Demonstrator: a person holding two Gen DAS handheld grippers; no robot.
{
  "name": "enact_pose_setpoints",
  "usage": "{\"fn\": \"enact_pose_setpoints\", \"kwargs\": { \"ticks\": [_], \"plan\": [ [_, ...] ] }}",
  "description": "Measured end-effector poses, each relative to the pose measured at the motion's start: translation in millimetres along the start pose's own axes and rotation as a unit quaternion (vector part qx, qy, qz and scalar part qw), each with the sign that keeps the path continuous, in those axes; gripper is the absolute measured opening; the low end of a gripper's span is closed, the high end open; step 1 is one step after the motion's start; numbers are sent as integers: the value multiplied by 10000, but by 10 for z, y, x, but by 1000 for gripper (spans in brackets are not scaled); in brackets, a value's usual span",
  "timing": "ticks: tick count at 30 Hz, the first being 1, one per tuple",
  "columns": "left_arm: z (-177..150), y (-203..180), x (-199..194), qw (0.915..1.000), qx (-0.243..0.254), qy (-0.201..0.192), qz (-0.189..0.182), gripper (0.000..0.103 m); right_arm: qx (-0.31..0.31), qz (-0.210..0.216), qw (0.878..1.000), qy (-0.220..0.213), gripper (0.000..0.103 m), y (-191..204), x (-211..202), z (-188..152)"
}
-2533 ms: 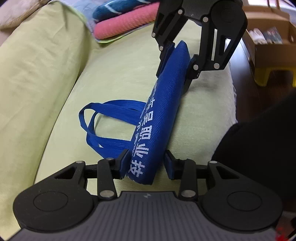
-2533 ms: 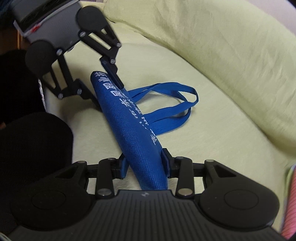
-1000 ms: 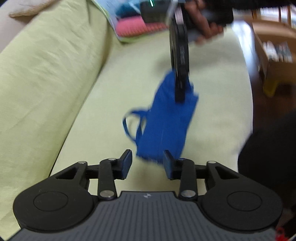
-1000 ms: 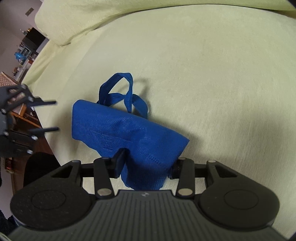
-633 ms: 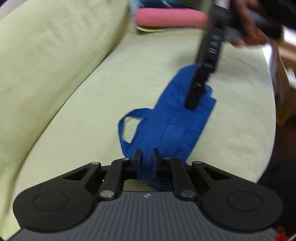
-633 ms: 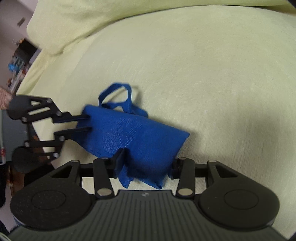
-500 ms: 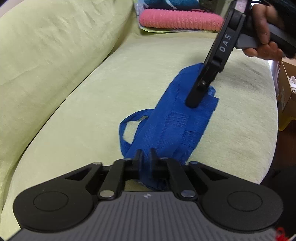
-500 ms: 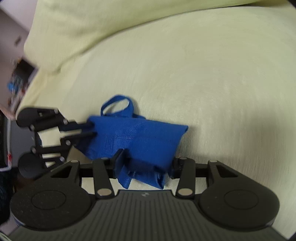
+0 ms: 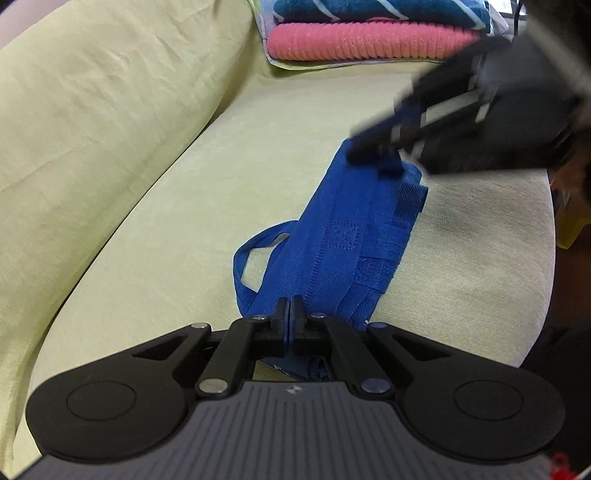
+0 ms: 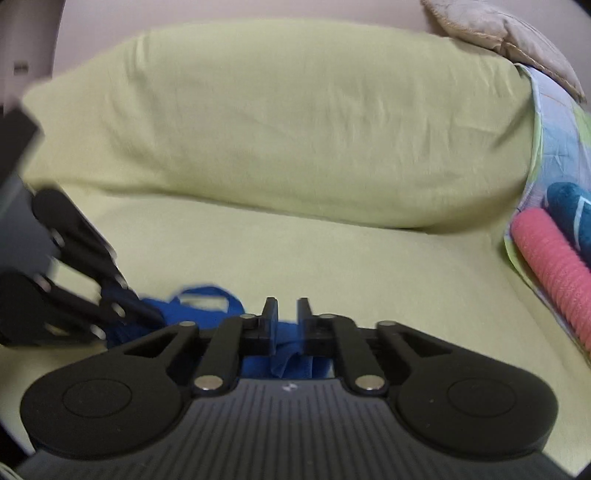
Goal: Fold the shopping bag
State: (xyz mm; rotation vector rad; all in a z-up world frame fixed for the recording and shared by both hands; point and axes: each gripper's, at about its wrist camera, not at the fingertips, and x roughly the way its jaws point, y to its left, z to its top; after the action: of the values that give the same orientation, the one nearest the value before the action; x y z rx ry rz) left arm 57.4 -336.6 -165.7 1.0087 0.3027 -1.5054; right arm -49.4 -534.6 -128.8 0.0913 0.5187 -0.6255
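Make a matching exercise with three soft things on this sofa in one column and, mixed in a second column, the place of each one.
Things
1. blue woven shopping bag
2. pink ribbed rolled towel
3. dark teal striped towel

Places
A. on top of the stack at the far end
B. flat on the seat of the yellow-green sofa
C. under the teal one in the stack

Pairs: 1-B, 2-C, 3-A

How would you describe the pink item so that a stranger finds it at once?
Start at the yellow-green sofa; follow its seat to the far end, where folded textiles are stacked. The pink towel lies under the teal striped towel. Only it is ribbed and coral pink.
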Motion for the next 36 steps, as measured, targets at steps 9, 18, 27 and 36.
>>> {"fn": "enact_pose_setpoints", "kwargs": {
  "ticks": [9,18,27,36],
  "plan": [
    [-53,53,-14,9995,-240,-183,-83,0,821,137,9965,74,7,-170,117,-255],
    [5,60,5,9994,-348,-40,-81,0,1289,358,9892,595,8,-451,167,-85],
    [11,88,1,9986,-520,11,-82,0,1964,280,9788,504,33,-489,-133,-62],
    [8,93,-6,9988,-466,-12,-128,0,4446,1082,8837,983,47,-474,-374,-501]
  ]
}}
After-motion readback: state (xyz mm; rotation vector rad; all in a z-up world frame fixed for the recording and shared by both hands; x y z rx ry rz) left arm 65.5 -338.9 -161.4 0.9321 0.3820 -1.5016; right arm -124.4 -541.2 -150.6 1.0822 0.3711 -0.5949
